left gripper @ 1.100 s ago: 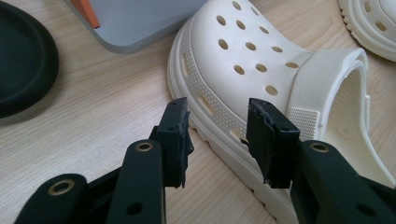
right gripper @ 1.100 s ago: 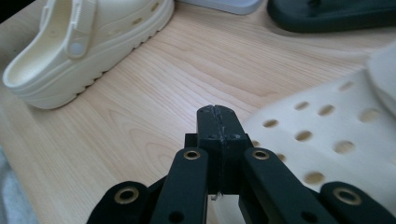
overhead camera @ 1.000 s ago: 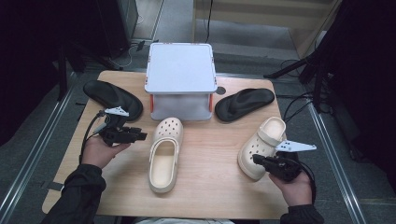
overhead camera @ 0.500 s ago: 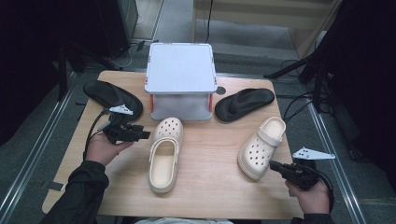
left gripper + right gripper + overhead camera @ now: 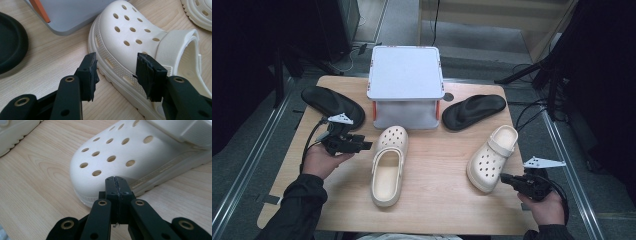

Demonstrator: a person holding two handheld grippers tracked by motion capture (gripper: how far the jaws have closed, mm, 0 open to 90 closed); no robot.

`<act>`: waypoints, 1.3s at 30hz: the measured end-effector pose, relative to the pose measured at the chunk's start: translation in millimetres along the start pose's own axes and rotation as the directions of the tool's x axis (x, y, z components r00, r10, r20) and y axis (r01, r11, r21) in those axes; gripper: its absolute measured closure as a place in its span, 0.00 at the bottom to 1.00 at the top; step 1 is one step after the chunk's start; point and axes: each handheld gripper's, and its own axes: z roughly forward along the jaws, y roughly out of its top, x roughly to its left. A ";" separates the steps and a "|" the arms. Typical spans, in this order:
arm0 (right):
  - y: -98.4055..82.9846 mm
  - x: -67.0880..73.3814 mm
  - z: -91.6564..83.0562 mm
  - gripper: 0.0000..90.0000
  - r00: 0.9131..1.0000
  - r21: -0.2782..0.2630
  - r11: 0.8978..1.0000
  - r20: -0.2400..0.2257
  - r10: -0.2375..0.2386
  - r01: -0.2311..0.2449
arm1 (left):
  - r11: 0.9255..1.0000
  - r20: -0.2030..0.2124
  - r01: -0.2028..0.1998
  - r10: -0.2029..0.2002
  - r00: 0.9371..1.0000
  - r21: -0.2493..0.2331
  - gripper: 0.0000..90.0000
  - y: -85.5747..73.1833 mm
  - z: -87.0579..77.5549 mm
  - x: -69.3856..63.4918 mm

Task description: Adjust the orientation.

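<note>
High view first: two cream clogs sit on the wooden table [image 5: 437,200], one at centre, one off to the right. Left gripper [image 5: 364,145] sits just beside the toe of the centre clog [image 5: 387,170], and its fingers [image 5: 87,72] have just been opening; they now stand wide, straddling the clog's sole edge without pressing on it. Left gripper view puts that ridged sole rim right in the gap. Over on the other side, the right gripper [image 5: 507,179] points at the toe of the right clog [image 5: 492,157], fingers [image 5: 117,186] pinched flat together with nothing between them. Right gripper view has the tips right up by the toe, though touching or just short, I can't quite call it. Behind the clogs stands a grey box [image 5: 405,85], a black sandal [image 5: 332,102] on its left and another black sandal [image 5: 473,111] on its right.
</note>
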 end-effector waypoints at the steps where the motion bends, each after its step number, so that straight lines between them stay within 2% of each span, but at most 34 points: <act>1: 0.6 0.6 2.0 1.00 1.000 0.004 1.000 -0.003 -0.009 0.009 | 1.000 0.000 -0.001 0.001 1.000 0.002 0.57 -0.3 -0.2 0.1; 3: 3.2 3.5 6.6 1.00 1.000 0.017 0.999 -0.010 -0.028 0.029 | 1.000 -0.005 -0.001 0.001 1.000 0.000 0.57 -1.5 0.0 -0.5; 15: 14.8 8.5 20.4 1.00 0.997 0.023 0.999 -0.061 -0.040 0.042 | 1.000 -0.024 -0.003 0.003 1.000 0.001 0.57 -7.1 -2.9 -2.1; 28: 38.9 17.5 46.4 1.00 0.993 0.023 0.997 -0.091 -0.069 0.072 | 1.000 -0.033 0.024 -0.025 0.999 -0.008 0.55 -16.3 -8.4 -2.0; 33: 52.4 20.1 60.1 1.00 0.990 0.022 0.995 -0.107 -0.095 0.098 | 0.999 -0.040 0.035 -0.036 0.999 -0.012 0.54 -19.4 -10.4 -1.8; 39: 63.3 19.7 70.3 1.00 0.990 0.019 0.995 -0.107 -0.093 0.096 | 0.999 -0.046 0.040 -0.041 0.998 -0.009 0.54 -21.5 -10.9 -1.7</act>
